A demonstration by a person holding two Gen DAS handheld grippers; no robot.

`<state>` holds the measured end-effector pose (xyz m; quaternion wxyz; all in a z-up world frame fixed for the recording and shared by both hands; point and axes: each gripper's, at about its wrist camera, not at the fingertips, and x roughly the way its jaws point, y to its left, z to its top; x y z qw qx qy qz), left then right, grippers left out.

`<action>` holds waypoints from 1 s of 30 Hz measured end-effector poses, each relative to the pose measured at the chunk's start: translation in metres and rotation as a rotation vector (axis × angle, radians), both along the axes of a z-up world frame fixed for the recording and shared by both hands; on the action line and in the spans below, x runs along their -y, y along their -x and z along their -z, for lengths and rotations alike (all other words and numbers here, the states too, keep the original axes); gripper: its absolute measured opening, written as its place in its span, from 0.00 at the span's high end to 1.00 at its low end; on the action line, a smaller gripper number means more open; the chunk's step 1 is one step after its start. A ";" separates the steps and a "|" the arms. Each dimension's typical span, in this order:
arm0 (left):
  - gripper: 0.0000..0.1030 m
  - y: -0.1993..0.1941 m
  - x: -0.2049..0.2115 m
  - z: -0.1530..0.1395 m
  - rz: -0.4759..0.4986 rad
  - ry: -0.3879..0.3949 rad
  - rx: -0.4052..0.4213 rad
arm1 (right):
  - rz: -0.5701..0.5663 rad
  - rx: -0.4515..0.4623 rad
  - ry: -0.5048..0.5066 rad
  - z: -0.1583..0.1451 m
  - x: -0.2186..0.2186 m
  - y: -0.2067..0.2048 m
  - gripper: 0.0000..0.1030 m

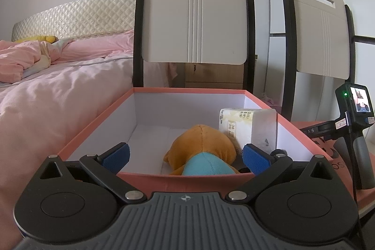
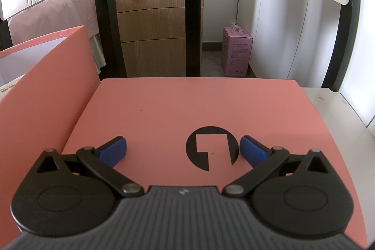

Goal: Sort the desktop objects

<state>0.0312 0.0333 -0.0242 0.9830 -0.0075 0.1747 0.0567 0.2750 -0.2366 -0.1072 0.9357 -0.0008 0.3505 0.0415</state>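
Plush toy [image 1: 203,151], orange with a light blue patch, lies inside the salmon-pink box [image 1: 93,130], on its white floor toward the near wall and a little right of the middle. Just behind it and to the right, a white tissue pack [image 1: 248,128] with yellow print stands upright against the box's right wall, close to the toy; whether the two touch cannot be told. The box is open at the top, with white inner walls.

The left gripper [image 1: 186,157] is held at the box's near edge with its jaws spread wide, the blue pads [image 1: 117,154] on either side of the toy and gripping nothing; the toy sits between them without visible contact. The right gripper [image 2: 182,149] is likewise wide open and empty, held low over the flat pink lid [image 2: 187,104], which lies beside the box on its right and bears a round black logo [image 2: 212,148] between the fingertips. In the left view the right gripper's handle and small lit screen show at the far right.

Beyond the box stand two chairs [image 1: 194,22] with cream backs and black frames. A bed with pink bedding [image 1: 58,86] is to the left, a wooden drawer cabinet [image 2: 154,22] is behind the chairs, and a purple carton [image 2: 236,50] sits on the floor by the white wall.
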 end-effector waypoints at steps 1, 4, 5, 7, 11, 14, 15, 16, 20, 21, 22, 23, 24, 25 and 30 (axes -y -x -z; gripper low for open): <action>0.00 0.000 0.000 0.000 0.000 0.000 0.000 | 0.000 0.000 0.000 0.000 0.000 0.000 0.00; 0.00 0.000 0.000 0.000 0.001 0.001 0.000 | 0.000 0.000 0.000 0.000 0.000 0.000 0.00; 0.00 0.000 0.000 0.000 0.000 0.001 0.000 | 0.000 0.000 0.000 0.000 0.000 0.000 0.00; 0.00 0.000 -0.001 -0.001 -0.001 0.003 0.001 | 0.000 0.000 0.000 0.000 0.000 0.000 0.00; 0.00 0.000 -0.001 -0.001 -0.001 0.006 0.002 | 0.000 0.000 0.000 0.000 0.000 0.000 0.00; 0.00 0.000 -0.002 -0.001 0.000 0.006 0.002 | 0.000 0.000 0.000 0.000 0.000 0.000 0.00; 0.00 0.000 -0.001 -0.001 0.000 0.005 0.002 | 0.000 0.000 0.000 0.000 0.000 0.000 0.00; 0.00 0.000 -0.002 0.000 -0.001 0.005 0.002 | 0.000 0.000 0.000 0.000 0.000 0.000 0.00; 0.00 0.000 -0.002 0.000 -0.001 0.005 0.002 | 0.000 0.000 0.000 0.000 0.000 0.000 0.00; 0.00 0.000 -0.002 -0.001 -0.001 0.005 0.002 | 0.000 0.000 0.000 0.000 0.000 0.000 0.00; 0.00 0.000 -0.002 -0.001 -0.001 0.005 0.002 | 0.000 0.000 0.000 0.000 0.000 0.000 0.00; 0.00 -0.001 -0.002 -0.001 -0.001 0.005 0.003 | 0.000 0.000 0.000 0.000 0.000 0.000 0.00; 0.00 0.000 -0.002 -0.001 0.000 0.005 0.003 | 0.000 0.000 0.000 0.000 0.000 0.000 0.00; 0.00 0.000 -0.002 -0.001 0.000 0.004 0.003 | 0.000 0.000 0.000 0.000 0.000 0.000 0.00; 0.00 0.001 -0.002 -0.001 0.001 0.005 0.004 | -0.001 0.000 0.001 0.000 0.000 0.000 0.00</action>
